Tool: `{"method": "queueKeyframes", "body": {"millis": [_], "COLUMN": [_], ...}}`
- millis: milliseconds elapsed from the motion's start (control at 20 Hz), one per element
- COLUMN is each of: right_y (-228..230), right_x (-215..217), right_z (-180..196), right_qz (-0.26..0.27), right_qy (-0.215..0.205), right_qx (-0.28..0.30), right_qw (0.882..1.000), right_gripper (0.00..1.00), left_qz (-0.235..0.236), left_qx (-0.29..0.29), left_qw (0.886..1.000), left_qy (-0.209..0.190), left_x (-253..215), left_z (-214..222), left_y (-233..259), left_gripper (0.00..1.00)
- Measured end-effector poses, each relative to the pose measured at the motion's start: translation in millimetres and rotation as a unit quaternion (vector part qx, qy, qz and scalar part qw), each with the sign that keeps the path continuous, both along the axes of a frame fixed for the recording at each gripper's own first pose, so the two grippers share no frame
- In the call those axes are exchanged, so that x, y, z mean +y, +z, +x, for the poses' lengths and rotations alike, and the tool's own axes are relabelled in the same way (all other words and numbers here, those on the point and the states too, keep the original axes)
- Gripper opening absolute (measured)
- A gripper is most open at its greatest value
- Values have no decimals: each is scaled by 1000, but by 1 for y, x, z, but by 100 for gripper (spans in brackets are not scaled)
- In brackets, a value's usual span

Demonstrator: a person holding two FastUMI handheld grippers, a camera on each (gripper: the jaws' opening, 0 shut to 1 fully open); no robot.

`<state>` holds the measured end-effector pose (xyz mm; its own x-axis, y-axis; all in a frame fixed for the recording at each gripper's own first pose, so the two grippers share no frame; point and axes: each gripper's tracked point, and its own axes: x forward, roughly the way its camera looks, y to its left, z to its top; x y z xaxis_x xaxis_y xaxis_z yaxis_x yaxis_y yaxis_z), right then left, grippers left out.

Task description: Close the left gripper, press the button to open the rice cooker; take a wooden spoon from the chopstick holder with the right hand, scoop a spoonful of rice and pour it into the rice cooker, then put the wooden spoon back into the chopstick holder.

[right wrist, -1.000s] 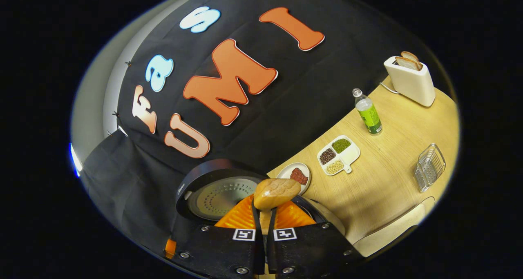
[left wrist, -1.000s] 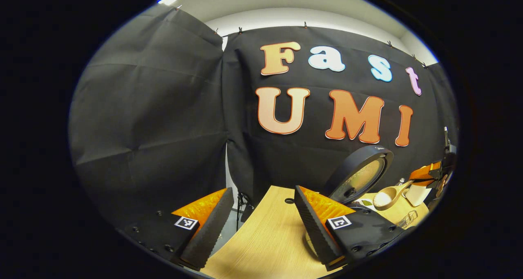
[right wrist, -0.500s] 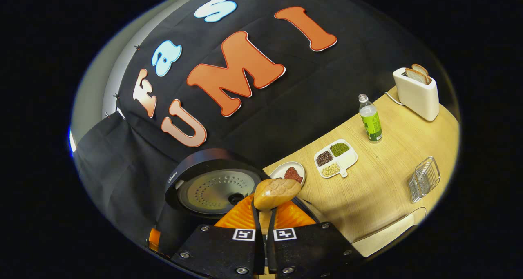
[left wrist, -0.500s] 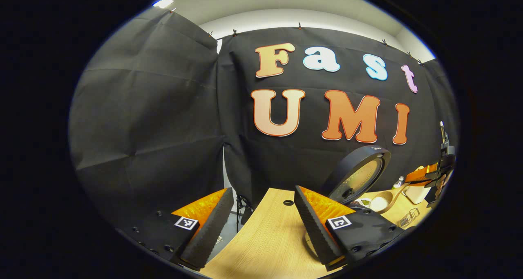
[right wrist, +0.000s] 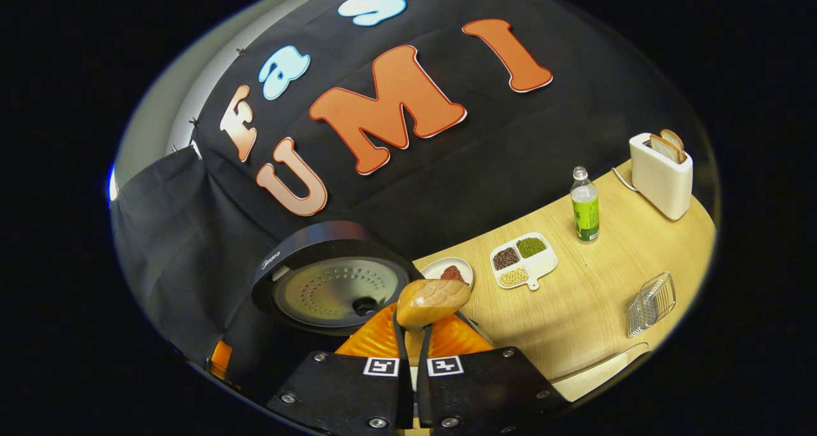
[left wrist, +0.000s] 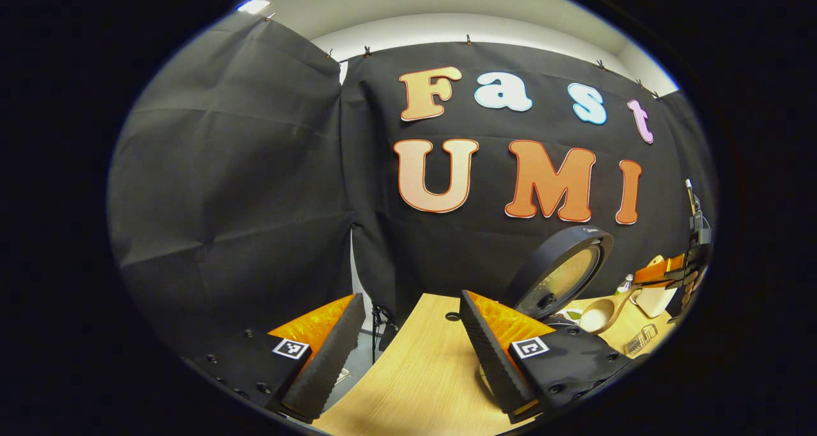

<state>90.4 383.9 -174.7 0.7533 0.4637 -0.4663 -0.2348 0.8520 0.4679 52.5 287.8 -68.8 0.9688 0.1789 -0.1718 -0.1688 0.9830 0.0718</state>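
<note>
Since the earlier frames the right gripper view is seen rolled back toward level; in the left gripper view the wooden spoon (left wrist: 600,313) sits slightly lower beside the raised rice cooker lid (left wrist: 562,271).

Left gripper (left wrist: 408,346): jaws held wide apart, nothing between them, over the light wood table (left wrist: 415,372). Black cloth walls are hung behind it.

Right gripper (right wrist: 412,350): jaws clamped on the wooden spoon (right wrist: 432,302) handle, bowl held just in front of the open rice cooker (right wrist: 332,283).

In the right gripper view, left to right on the table (right wrist: 574,308): small dish (right wrist: 448,271), divided grain plate (right wrist: 522,259), green-labelled bottle (right wrist: 584,206), wire rack (right wrist: 651,302), white toaster (right wrist: 661,168) with bread. Chopstick holder cannot be identified.
</note>
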Motion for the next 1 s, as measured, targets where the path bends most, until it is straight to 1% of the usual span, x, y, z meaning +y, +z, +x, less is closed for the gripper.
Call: {"method": "queueKeyframes", "body": {"millis": [500, 700, 850, 1000], "right_y": [9, 21, 26, 31], "right_x": [3, 10, 16, 18], "right_z": [-2, -6, -8, -11], "right_qz": [-46, -73, -90, -118], "right_qy": [29, 48, 61, 71], "right_qx": [-48, -83, -100, -120], "right_qw": [997, 993, 989, 983], "right_gripper": [2, 2, 2, 2], "left_qz": [-1, -5, -8, -5], "left_qx": [-1, -2, 0, 0], "left_qw": [1000, 1000, 1000, 1000], "left_qy": [-3, -11, -11, -8], "left_x": [0, -2, -2, -1], "left_z": [1, 2, 2, 2], "left_y": [1, 0, 0, 0], "left_gripper": [98, 97, 98, 98]}}
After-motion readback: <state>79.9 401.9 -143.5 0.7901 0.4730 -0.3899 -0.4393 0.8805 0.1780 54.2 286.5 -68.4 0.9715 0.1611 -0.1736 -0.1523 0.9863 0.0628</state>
